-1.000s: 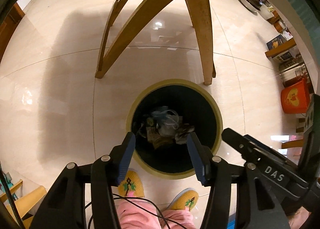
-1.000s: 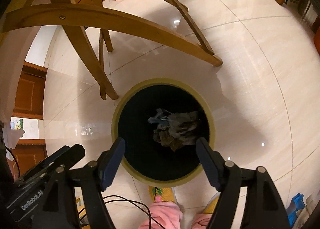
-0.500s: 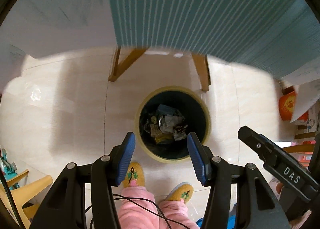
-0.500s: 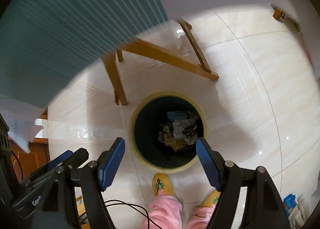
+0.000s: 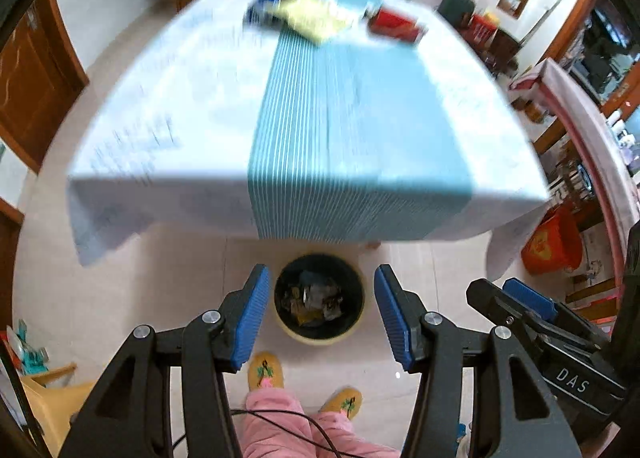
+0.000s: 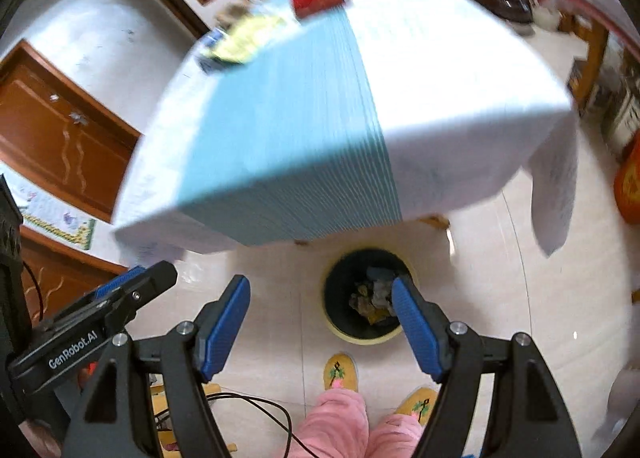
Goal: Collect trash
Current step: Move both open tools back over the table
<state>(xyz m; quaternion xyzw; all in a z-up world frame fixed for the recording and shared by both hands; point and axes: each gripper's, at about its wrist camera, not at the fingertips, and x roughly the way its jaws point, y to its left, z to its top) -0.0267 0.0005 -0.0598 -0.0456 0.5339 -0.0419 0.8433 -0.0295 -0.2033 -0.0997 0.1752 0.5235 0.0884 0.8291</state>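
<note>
My left claw (image 5: 320, 312) & right claw (image 6: 320, 328): matt black plastic w/ ribbed blue pads (image 5: 250, 318); glossy floor tiles (image 5: 132, 282), cloth table cover (image 5: 340, 105), crumpled paper in bin (image 5: 319, 334).

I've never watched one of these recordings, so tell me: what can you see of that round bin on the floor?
The bin is round, with a pale yellow rim and dark inside. It stands upright on pale floor tiles just in front of the cloth-covered table, near the person's slippers. Crumpled trash lies in its bottom. Nothing touches it; both grippers are open above.
</note>
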